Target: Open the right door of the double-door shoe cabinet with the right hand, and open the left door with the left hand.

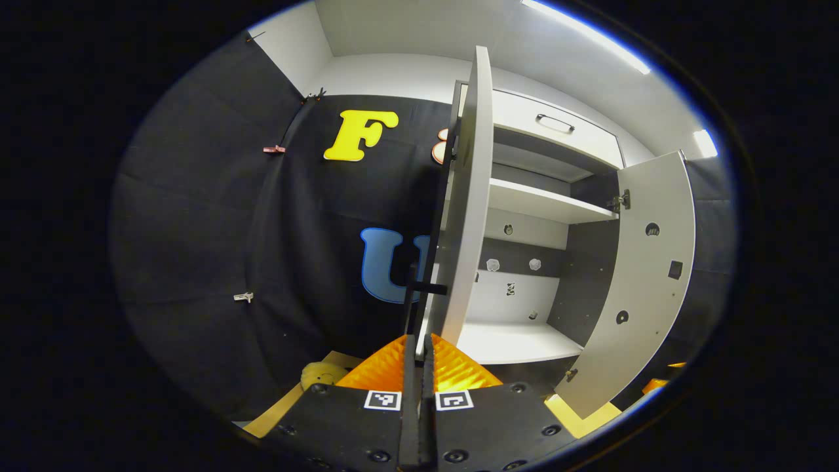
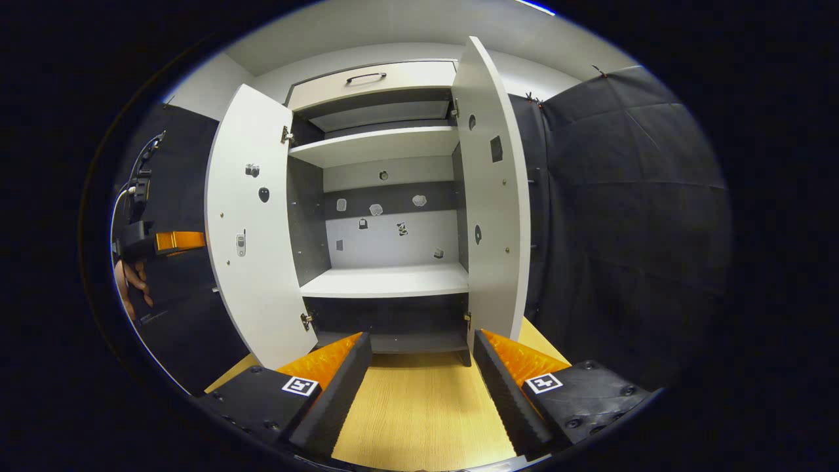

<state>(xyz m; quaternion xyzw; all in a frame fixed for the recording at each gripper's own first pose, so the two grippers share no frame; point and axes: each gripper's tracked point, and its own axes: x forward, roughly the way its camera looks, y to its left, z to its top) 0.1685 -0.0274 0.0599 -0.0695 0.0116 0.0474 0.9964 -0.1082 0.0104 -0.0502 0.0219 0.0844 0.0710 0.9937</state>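
Black-cloth booth, wooden desk (image 2: 419, 406): shoe cabinet (image 2: 387, 216) with right door (image 2: 498, 210) and left door (image 2: 252, 229) both swung open; left tool (image 1: 419, 367) clamps the left door's handle, right tool (image 2: 419, 380) spread wide, free; only release apparently remains.

A staged recording booth is shown: black cloth (image 2: 623, 196) is clipped over the walls, strip lights (image 1: 590, 36) are fitted overhead, and a white shoe cabinet (image 2: 387, 282) is set inside.
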